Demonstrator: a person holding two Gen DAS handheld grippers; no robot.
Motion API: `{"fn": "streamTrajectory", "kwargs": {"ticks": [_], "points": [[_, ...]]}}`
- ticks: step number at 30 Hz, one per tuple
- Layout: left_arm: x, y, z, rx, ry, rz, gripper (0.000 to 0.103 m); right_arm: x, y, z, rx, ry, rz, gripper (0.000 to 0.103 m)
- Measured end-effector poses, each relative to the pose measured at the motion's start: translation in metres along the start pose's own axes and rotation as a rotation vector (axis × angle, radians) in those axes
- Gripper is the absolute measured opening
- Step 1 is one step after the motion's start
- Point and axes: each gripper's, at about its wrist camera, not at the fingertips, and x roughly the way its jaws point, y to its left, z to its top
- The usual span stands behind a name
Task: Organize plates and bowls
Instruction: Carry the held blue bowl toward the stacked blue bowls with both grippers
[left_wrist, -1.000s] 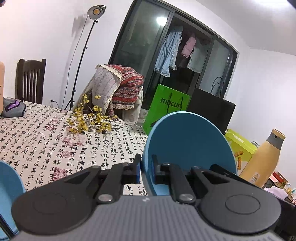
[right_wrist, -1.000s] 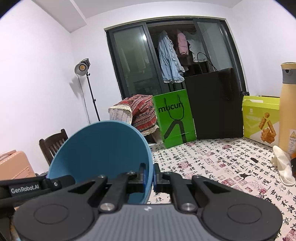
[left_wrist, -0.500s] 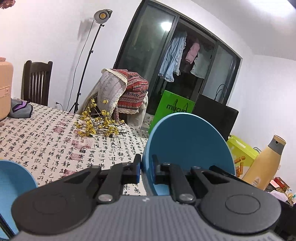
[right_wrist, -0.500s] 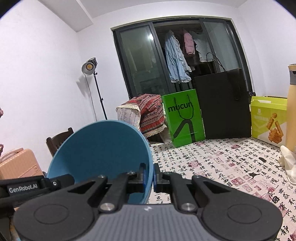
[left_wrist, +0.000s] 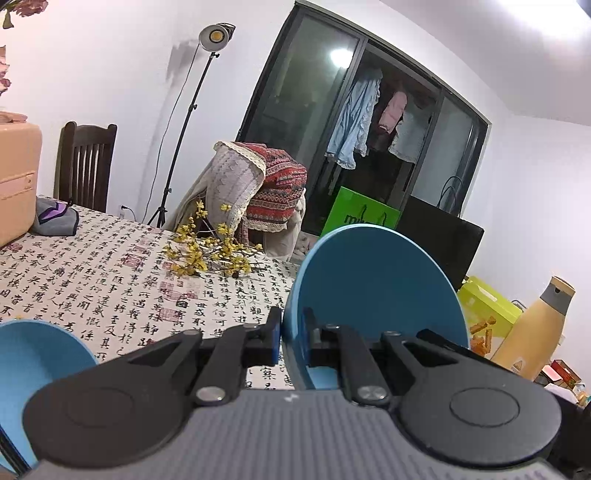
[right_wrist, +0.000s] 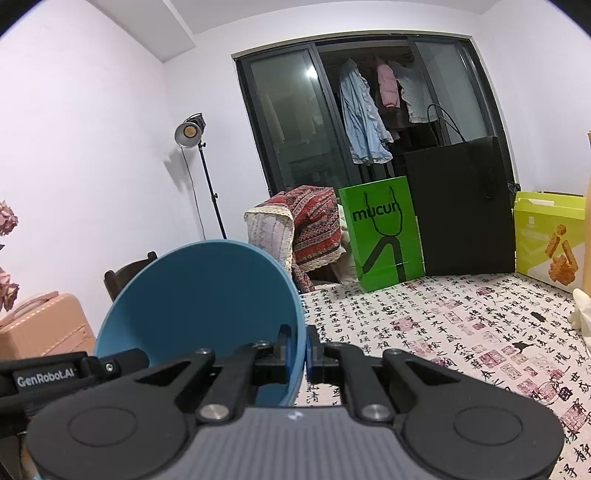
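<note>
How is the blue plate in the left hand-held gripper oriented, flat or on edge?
On edge. The blue plate stands upright above the tablecloth, its rim pinched between the shut jaws of the left hand-held gripper.

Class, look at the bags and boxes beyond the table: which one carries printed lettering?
The green bag, reading "mucun"; the black bag beside it is plain.

R tool (right_wrist: 306, 350) clamped on blue bowl (right_wrist: 207, 295) rim
</note>
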Motion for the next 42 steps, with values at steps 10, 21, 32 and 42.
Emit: {"fn": "streamTrajectory", "kwargs": {"ticks": [10,21,32,42], "points": [[-0.009,0.016,0.002,-0.014,-0.009,0.024,0.011,0.001,0.013,-0.005,-0.009,0.013,0.031,0.007],[-0.023,0.028,0.006,-0.013,-0.044,0.053,0.012,0.004,0.031,-0.008,-0.010,0.017,0.075,0.007],[-0.033,0.045,0.008,-0.029,-0.059,0.081,0.012,0.009,0.047,-0.010,-0.015,0.023,0.113,0.007],[-0.045,0.066,0.010,-0.046,-0.082,0.114,0.012,0.014,0.066,-0.014,-0.025,0.037,0.159,0.007]]}}
